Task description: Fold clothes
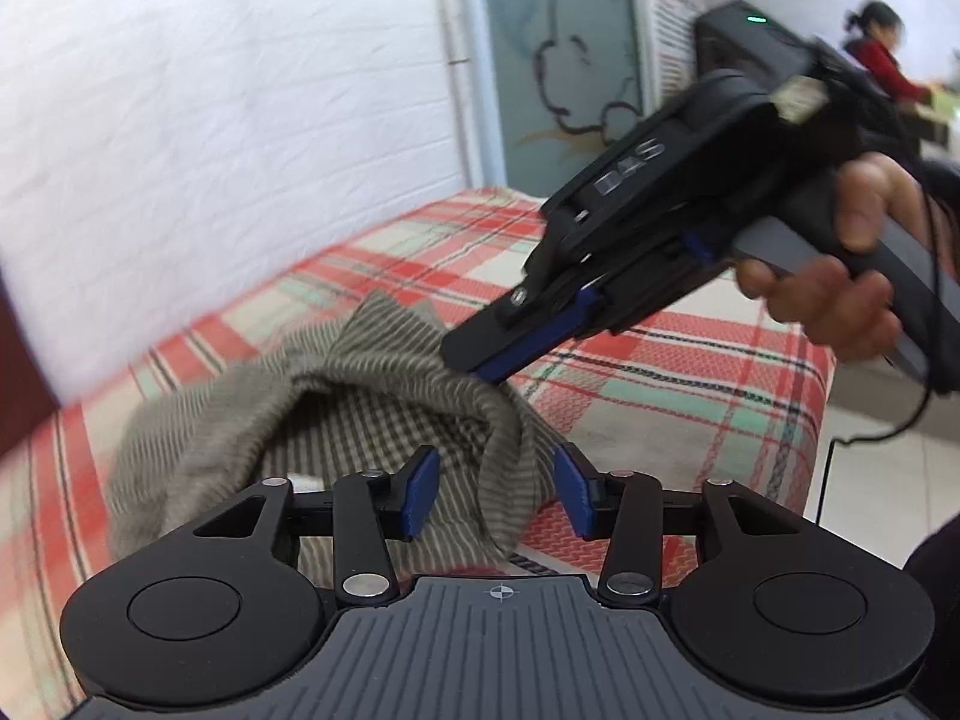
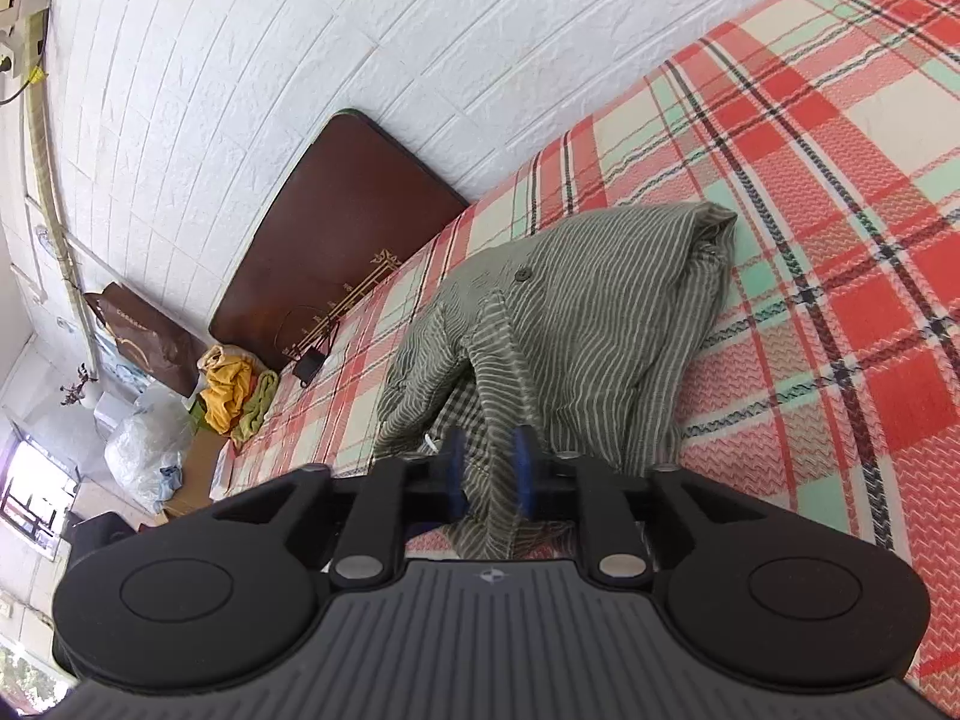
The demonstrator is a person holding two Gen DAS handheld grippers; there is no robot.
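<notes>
My right tool [image 2: 489, 468] pinches the striped shirt [image 2: 576, 312] on the bed [image 2: 840, 192] while my left tool [image 1: 495, 489] gapes around a fold, so pulling one-handed could drag it askew.

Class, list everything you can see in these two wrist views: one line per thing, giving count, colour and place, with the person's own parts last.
Striped grey-green shirt: one, crumpled on the bed.
Red, cream and mint plaid bedspread: one, covering the bed.
White brick-pattern wall: one, beside the bed.
Dark brown wooden headboard: one, at the bed's end, against the wall.
Yellow and green cloth heap: one, past the headboard.
Clear plastic bag: one, on the floor.
Brown paper bag: one, by the wall.
Seated person in red: one, far background.
Left gripper: black, blue pads, open around a shirt fold.
Right gripper: black, shut on the shirt.
Hand: one, holding the right gripper's handle.
</notes>
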